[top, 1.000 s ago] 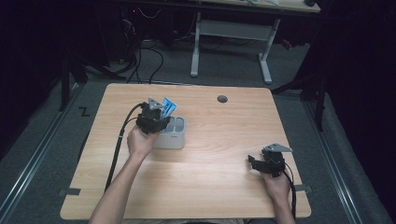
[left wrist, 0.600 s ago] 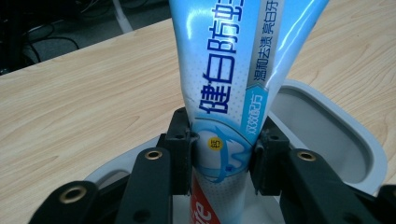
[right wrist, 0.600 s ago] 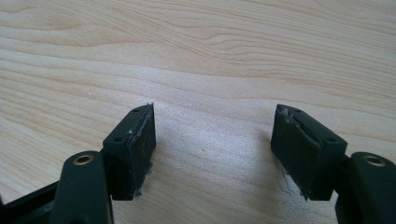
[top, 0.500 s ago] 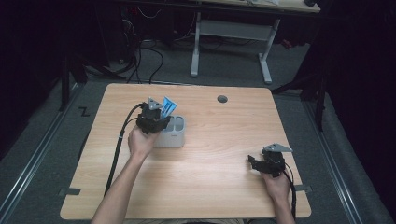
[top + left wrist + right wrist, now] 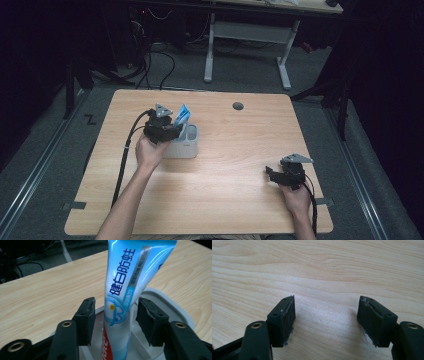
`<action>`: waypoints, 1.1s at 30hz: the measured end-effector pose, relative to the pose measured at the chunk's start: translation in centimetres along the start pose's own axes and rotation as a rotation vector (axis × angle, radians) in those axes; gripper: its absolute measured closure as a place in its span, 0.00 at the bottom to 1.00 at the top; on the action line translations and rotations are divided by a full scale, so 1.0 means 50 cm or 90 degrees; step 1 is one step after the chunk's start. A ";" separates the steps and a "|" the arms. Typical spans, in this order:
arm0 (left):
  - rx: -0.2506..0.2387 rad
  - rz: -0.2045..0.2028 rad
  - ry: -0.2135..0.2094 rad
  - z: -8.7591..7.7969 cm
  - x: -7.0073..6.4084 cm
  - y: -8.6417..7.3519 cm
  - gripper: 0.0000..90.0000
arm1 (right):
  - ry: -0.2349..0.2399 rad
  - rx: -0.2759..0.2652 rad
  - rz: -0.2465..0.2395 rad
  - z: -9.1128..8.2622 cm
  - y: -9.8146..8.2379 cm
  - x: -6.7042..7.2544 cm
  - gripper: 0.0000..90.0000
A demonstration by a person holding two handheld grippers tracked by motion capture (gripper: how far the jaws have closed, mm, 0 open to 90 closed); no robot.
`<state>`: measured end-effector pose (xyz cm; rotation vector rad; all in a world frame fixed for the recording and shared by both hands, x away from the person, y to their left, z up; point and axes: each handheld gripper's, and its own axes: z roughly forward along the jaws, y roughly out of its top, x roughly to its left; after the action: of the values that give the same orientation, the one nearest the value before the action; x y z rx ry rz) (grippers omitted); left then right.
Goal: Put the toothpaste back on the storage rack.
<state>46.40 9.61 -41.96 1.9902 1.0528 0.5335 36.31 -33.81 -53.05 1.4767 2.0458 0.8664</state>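
Blue toothpaste tube upright in white holder

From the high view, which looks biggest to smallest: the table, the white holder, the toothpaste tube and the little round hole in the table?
1. Table
2. White holder
3. Toothpaste tube, though the holder and the left gripper hide part of it
4. Round hole

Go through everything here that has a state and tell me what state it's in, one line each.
Toothpaste tube: standing in the container, leaning, between the left jaws with a gap on each side.
Grey container: upright on the table, open at the top, tube inside.
Left gripper: open, jaws either side of the tube, over the container.
Right gripper: open, nothing between the jaws, over bare wood.
Table: wooden, with a round port near its far edge.
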 end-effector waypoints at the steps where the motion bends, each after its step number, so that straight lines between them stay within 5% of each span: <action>1: 0.000 0.000 0.000 0.000 0.000 0.000 0.53 | 0.000 0.000 0.000 0.000 0.000 0.000 0.34; 20: -0.028 0.010 0.001 -0.050 -0.001 -0.003 0.50 | 0.001 0.000 0.001 0.000 0.000 -0.001 0.34; 30: -0.047 -0.018 -0.016 -0.066 0.009 -0.015 0.50 | 0.002 0.000 0.000 0.000 0.000 -0.001 0.34; 33: -0.045 -0.010 -0.014 -0.072 0.007 -0.015 0.50 | 0.000 0.000 -0.001 0.000 0.000 0.000 0.34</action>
<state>43.84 11.79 -40.46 1.9202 1.0211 0.5333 36.28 -33.82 -53.04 1.4752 2.0469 0.8647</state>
